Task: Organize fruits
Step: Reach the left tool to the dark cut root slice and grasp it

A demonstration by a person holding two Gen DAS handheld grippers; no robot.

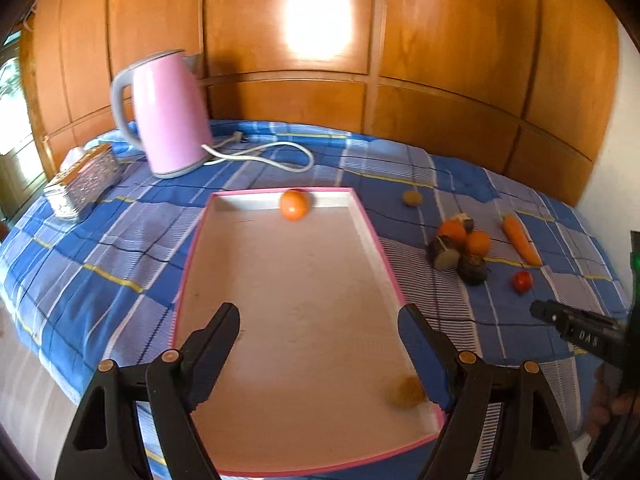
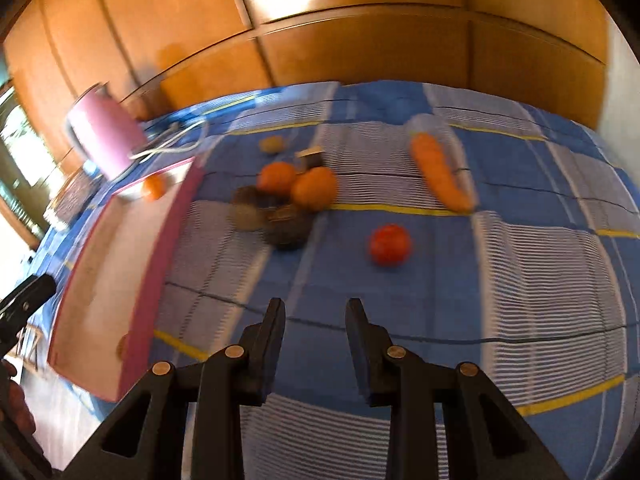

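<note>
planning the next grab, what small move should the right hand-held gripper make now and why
Probably ease the right hand-held gripper forward toward the red tomato: its jaws are open and empty, the tomato lies alone straight ahead on the cloth, and the tray holds only two pieces.

Glossy varnished wood panelling [image 1: 288,32]; woven checked cloth [image 1: 100,248]; smooth pink plastic-looking kettle [image 1: 168,116]; matt white tray [image 1: 304,320] ahead of matt black gripper [image 1: 320,316].

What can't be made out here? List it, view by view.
- Left wrist view: brown fruit in the tray's near corner is motion-blurred, its kind unclear.
- Left wrist view: right gripper is cut off by the frame edge; its opening is not visible.
- Right wrist view: dark items in the pile are smeared by blur.
- Right wrist view: the tray wall hides the brown fruit almost entirely.
</note>
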